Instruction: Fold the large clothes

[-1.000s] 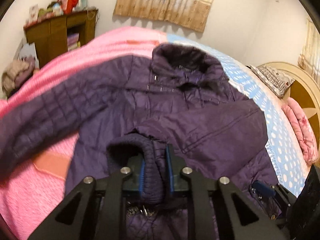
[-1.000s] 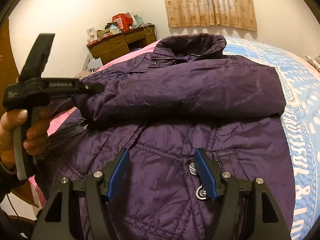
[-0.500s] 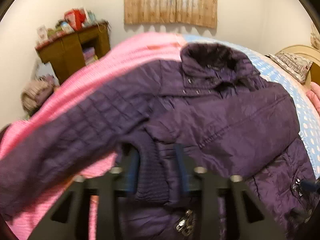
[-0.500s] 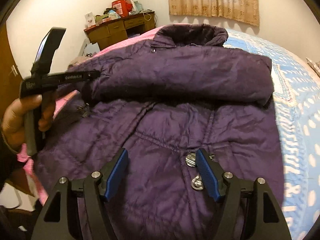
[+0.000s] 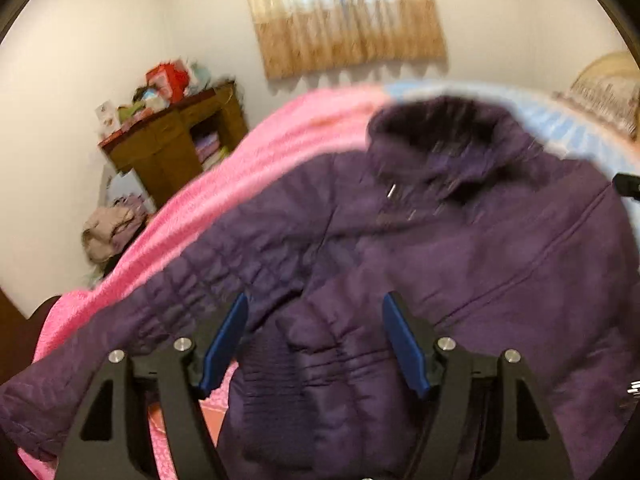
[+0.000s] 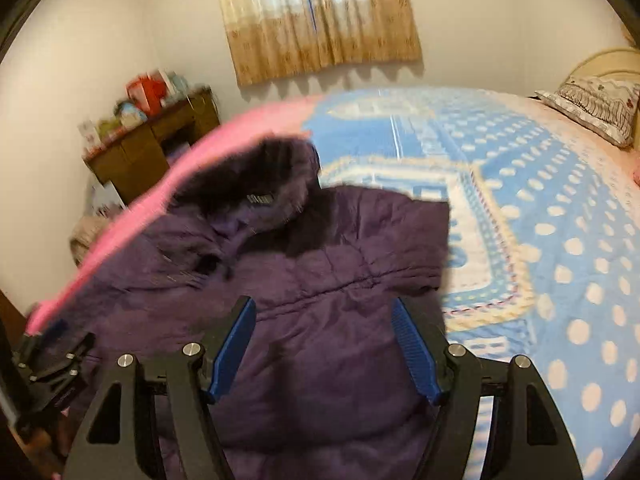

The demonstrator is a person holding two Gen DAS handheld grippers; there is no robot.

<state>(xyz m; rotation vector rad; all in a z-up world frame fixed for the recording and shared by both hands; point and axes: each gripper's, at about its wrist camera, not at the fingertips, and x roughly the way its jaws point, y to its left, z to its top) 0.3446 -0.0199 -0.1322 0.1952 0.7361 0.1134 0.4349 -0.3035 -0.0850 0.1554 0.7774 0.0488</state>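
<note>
Purple quilted puffer jacket [image 5: 460, 264] lies flat on the bed, collar at 12 o'clock. I've got both sleeves folded across the chest; body folds remain, I'd say. Left gripper [image 5: 316, 340] jaws are opening, knit cuff [image 5: 264, 376] between them but loose. Right gripper [image 6: 324, 344] gapes, holding nothing. Pink blanket [image 5: 240, 184] at 9, blue dotted blanket [image 6: 560, 240] at 3, wooden desk [image 5: 172, 152] at 10, beige curtain [image 6: 320, 20].

You see the dark purple quilted jacket [image 5: 460, 264] lying front-up, filling the lower centre of both frames, its dark collar [image 6: 260, 184] toward the upper middle, one sleeve [image 5: 168, 320] stretching to the lower left
</note>
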